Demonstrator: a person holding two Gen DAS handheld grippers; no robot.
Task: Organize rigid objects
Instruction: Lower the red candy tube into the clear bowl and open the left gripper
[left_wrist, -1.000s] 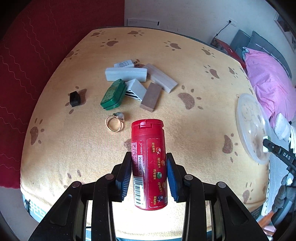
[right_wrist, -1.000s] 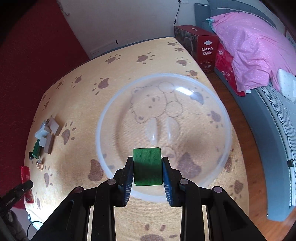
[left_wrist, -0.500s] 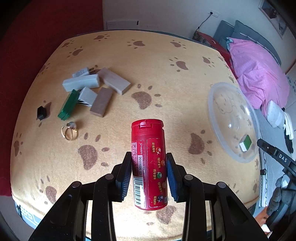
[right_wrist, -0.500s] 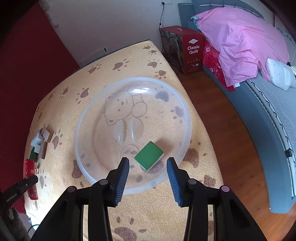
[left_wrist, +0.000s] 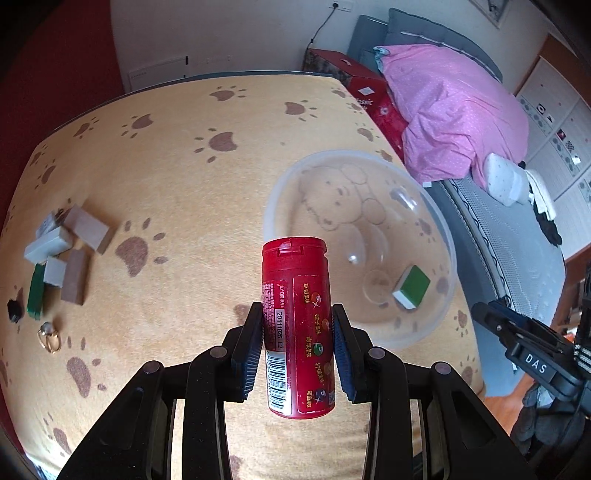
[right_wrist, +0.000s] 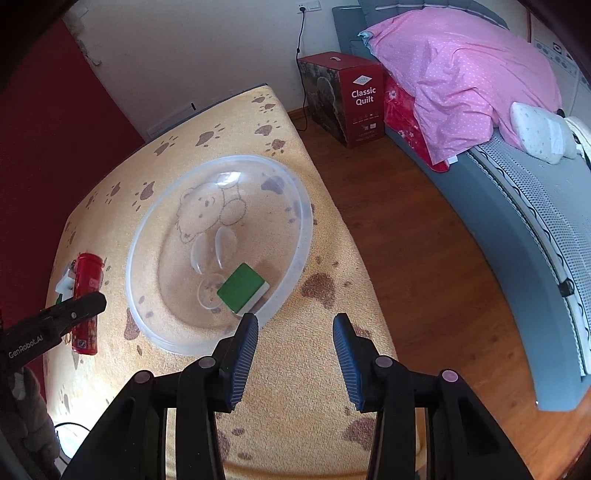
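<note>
Left gripper clamped on red bottle; right gripper wide open, empty, green tile in clear bowl at eleven o'clock.

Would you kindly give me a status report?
Left claw shut on red bottle. Right claw open. Green tile in clear bowl. Nothing blocking.

Red bottle between left gripper fingers, near bowl.

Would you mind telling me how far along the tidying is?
Done: one green tile lies in the clear bowl; the right tool is open and empty. In hand: the left tool grips the red bottle. Left: the blocks, ring and other small items.
</note>
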